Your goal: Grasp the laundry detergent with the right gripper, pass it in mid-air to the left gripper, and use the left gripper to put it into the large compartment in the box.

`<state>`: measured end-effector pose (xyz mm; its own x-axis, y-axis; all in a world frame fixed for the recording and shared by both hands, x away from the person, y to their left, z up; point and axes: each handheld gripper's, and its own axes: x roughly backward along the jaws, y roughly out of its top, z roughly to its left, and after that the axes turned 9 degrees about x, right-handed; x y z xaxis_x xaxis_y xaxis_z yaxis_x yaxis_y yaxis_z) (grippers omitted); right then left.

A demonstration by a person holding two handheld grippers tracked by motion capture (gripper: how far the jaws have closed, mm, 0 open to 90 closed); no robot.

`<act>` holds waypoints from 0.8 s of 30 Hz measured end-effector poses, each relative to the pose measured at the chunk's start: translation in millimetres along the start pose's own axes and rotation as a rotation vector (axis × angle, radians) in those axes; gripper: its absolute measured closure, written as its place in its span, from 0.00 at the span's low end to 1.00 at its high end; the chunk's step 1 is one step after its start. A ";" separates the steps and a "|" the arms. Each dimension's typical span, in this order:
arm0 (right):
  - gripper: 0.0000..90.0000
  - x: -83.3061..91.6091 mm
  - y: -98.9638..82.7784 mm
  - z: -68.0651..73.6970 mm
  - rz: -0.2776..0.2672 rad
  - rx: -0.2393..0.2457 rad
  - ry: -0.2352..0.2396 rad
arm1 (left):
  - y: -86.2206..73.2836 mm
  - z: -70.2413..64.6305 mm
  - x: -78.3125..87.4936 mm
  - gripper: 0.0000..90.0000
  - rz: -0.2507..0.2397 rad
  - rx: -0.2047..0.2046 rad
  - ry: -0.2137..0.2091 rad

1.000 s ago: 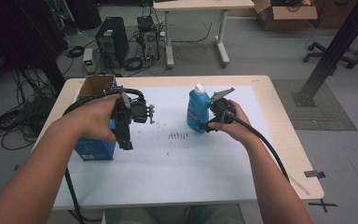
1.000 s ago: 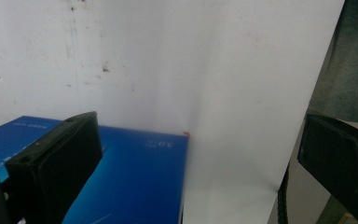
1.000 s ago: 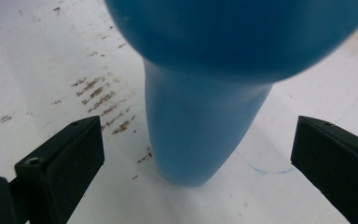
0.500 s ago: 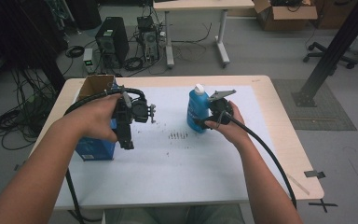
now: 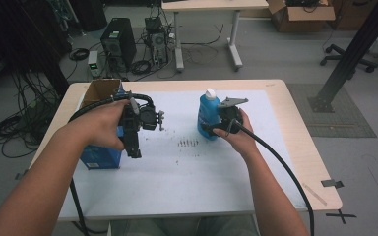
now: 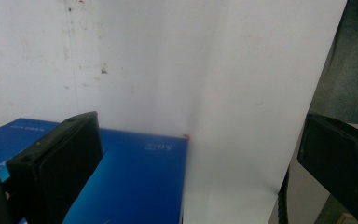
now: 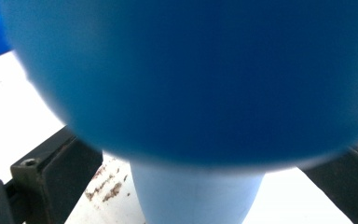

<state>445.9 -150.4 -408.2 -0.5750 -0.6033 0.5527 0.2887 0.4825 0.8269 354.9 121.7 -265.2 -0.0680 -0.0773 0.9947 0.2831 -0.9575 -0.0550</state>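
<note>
Blue bottle (image 5: 208, 114) upright, white cap up, right tool (image 5: 215, 129) clamped on it, left tool (image 5: 134, 147) apart.

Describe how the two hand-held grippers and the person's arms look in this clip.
Both are black, boxy units. The left hand-held gripper has blocky black jaws with small screw holes and a thick black cable looping behind it. The right hand-held gripper carries a grey three-cornered plate on top and trails a thick black cable. Forearms are bare, no sleeves visible.

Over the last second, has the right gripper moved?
Yes, slightly. In the high view the right gripper has crept left, toward the dark marks on the white sheet, closing in on the blue bottle, which stands where it was.
</note>
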 end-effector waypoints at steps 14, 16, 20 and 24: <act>0.01 -3.1 -3.4 0.4 -0.049 -0.052 -0.024 | -1.1 0.6 -1.1 0.00 -0.002 0.000 -0.001; 0.01 -4.3 -3.9 1.5 -0.058 -0.054 -0.024 | -2.0 0.9 -1.9 0.00 -0.004 0.004 -0.002; 0.01 -5.1 -4.0 2.4 -0.065 -0.053 -0.031 | -2.8 0.9 -3.0 0.00 -0.005 0.006 -0.004; 0.01 -5.4 -4.3 2.6 -0.072 -0.062 -0.035 | -2.7 1.3 -3.7 0.00 0.000 0.004 -0.005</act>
<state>445.7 -147.5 -415.0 -0.6224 -0.6117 0.4882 0.2920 0.3973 0.8700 355.5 125.0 -268.5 -0.0638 -0.0757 0.9951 0.2872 -0.9563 -0.0543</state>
